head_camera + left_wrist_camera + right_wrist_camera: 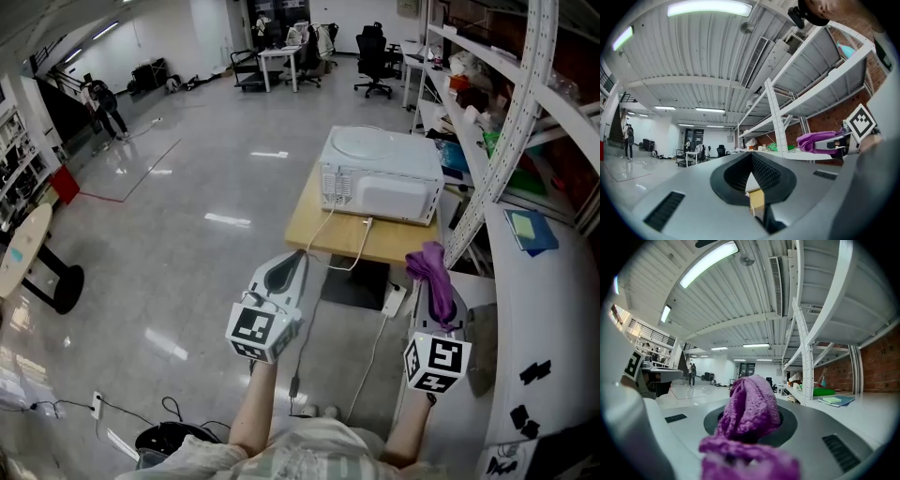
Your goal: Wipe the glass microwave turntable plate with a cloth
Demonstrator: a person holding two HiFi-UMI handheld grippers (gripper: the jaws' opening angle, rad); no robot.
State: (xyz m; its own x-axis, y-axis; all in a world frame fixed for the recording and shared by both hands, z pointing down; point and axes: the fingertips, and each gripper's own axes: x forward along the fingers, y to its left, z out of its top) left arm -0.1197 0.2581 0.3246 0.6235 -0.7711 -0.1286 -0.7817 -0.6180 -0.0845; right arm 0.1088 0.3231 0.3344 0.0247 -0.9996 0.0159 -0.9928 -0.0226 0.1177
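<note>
A: Where do we see the turntable plate (375, 142)?

B: We find it lying flat on top of the microwave (384, 183), a pale round disc covering most of the roof. The microwave stands on the wooden tabletop (314, 230), toward its far edge, with its vented back turned to us. A bare strip of wood runs along the near edge.

A: And the cloth (428, 264)?

B: We see it bunched up, purple, in the right gripper (433, 281). In the right gripper view the jaws are clamped on the cloth (751, 404), which bulges up out of the right gripper (750, 427) and spills toward the camera.

A: What do we make of the left gripper (294, 261)?

B: In the left gripper view its jaws are drawn together to a thin slit, and we see nothing held in the left gripper (753, 187).

A: How do we place the two against the tabletop?

B: Both hang in the air over the floor (187, 216), short of the near edge and apart from the plate. The left one points at the near edge, the right one toward the near right corner. A white cable (345, 251) droops from the microwave's back over the near edge between them. The white shelving rack (511, 122) rises just beside the tabletop's right edge.
</note>
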